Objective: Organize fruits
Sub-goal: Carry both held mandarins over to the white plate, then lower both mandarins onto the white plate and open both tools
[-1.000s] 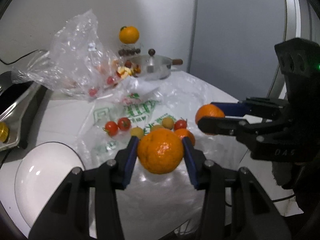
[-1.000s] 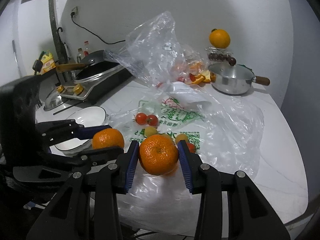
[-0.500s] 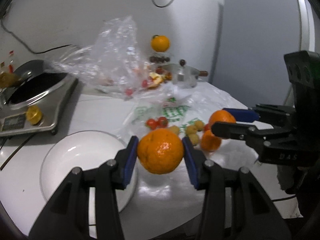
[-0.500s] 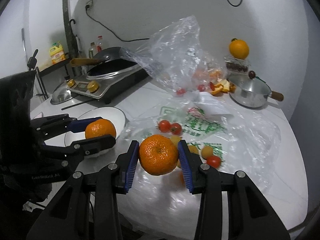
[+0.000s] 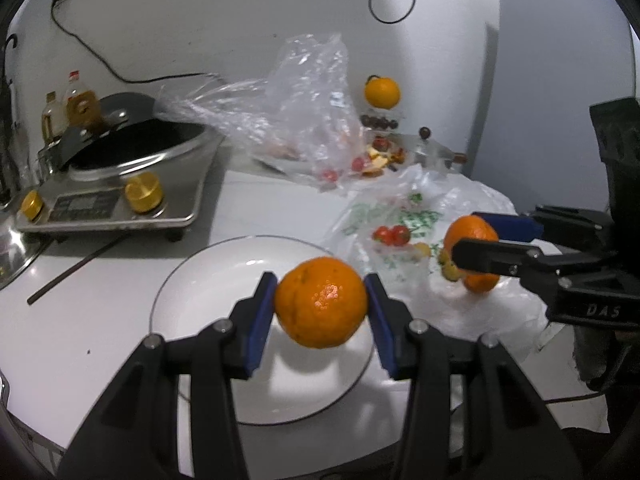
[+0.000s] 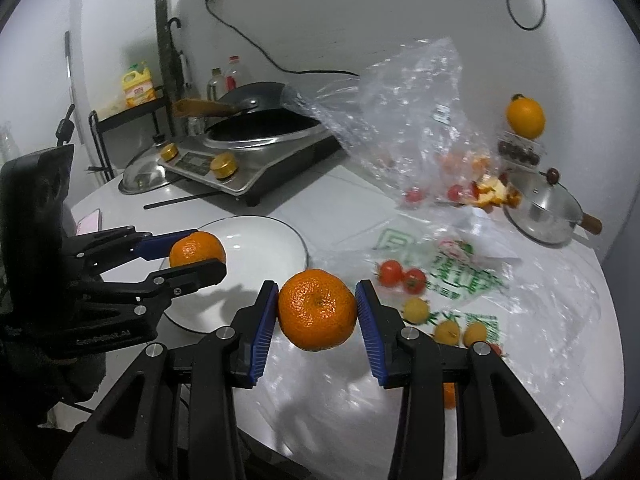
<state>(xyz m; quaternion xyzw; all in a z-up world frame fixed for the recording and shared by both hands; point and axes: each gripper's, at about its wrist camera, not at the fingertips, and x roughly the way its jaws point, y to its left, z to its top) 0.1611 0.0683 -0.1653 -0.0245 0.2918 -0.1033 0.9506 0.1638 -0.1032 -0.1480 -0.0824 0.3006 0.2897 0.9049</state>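
Two oranges up, none plated yet.
Left gripper [image 5: 320, 312] clamps an orange [image 5: 321, 302] over the bare plate [image 5: 208, 276]; right gripper [image 6: 317, 312] clamps another orange [image 6: 317, 310] — tomatoes [image 6: 401, 275] wait on the bag.

Each camera sits behind its own fingers, looking forward and slightly down across the desk [image 5: 100, 320] at close range. The left view faces the plate [image 5: 208, 280]; the right view faces right of it. Both views share the plate [image 6: 272, 240], stove [image 5: 120, 184] and plastic bag [image 6: 408, 92].
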